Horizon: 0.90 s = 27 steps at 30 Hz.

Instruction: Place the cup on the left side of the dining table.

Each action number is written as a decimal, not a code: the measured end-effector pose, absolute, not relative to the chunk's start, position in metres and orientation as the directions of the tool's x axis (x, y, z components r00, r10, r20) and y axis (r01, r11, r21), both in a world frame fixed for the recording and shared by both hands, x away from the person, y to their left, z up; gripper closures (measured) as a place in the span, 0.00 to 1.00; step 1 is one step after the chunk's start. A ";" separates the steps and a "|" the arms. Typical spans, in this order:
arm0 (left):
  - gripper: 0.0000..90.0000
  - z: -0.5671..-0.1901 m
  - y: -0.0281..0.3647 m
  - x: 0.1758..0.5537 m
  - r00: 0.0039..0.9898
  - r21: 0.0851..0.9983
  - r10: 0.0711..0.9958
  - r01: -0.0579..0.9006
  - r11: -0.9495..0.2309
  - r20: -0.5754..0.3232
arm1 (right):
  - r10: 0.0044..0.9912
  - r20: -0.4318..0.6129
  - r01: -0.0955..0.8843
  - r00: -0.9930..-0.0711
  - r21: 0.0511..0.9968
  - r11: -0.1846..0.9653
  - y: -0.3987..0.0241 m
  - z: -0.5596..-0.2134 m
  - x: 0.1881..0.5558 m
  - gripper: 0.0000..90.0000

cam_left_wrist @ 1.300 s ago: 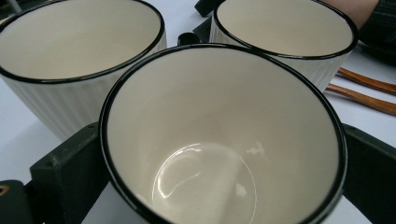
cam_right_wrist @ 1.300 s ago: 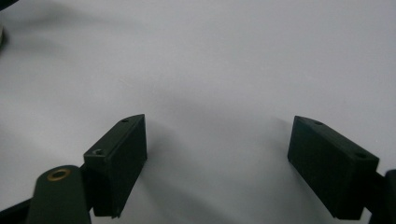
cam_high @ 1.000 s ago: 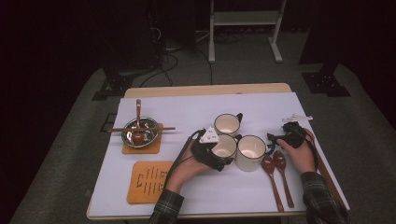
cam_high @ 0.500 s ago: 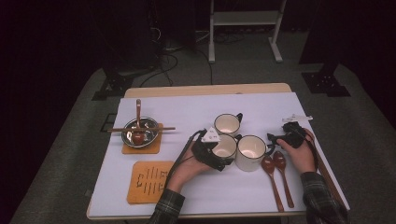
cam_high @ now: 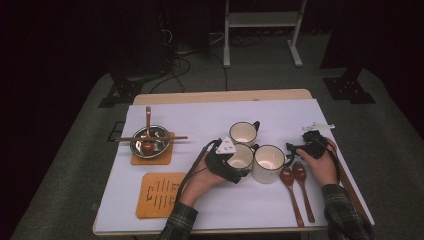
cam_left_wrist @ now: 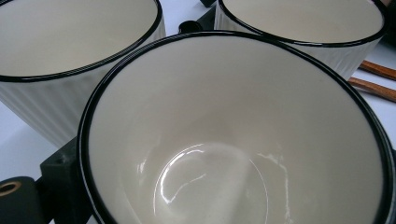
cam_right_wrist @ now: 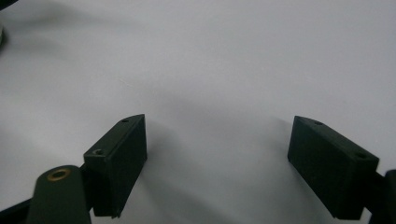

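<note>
Three white mugs with black rims stand mid-table: a back mug (cam_high: 244,133), a middle mug (cam_high: 242,156) and a right mug (cam_high: 268,163). My left gripper (cam_high: 234,164) straddles the middle mug, with its jaws against the ribbed outer wall. In the left gripper view that mug (cam_left_wrist: 233,140) lies between the jaws, the back mug (cam_left_wrist: 70,37) is at upper left and the right mug (cam_left_wrist: 303,23) at upper right. My right gripper (cam_high: 300,148) rests just right of the right mug. Its jaws (cam_right_wrist: 217,163) stand wide open over bare white cloth.
Two wooden spoons (cam_high: 295,186) lie in front of the right gripper. At the left, a metal bowl (cam_high: 148,141) holding a spoon and chopsticks sits on an orange mat, with a second orange mat (cam_high: 160,193) nearer me. Long sticks (cam_high: 350,190) lie along the right edge.
</note>
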<state>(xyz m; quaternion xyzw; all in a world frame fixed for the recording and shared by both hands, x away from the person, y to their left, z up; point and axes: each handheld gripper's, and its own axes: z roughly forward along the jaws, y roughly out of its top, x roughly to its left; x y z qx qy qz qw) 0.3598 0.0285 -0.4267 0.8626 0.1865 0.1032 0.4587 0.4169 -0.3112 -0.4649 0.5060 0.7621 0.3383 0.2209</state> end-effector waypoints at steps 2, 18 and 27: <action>0.03 -0.427 0.029 0.359 0.909 0.831 0.418 0.226 -0.509 0.009 | 0.921 0.005 0.621 -0.390 0.740 0.259 -0.311 -0.465 0.417 0.20; 0.04 -0.425 0.028 0.359 0.909 0.829 0.417 0.224 -0.512 0.012 | 0.921 0.005 0.621 -0.390 0.740 0.259 -0.311 -0.465 0.417 0.20; 0.04 -0.419 0.029 0.356 0.909 0.836 0.415 0.214 -0.505 0.018 | 0.921 0.005 0.621 -0.390 0.739 0.259 -0.311 -0.465 0.417 0.20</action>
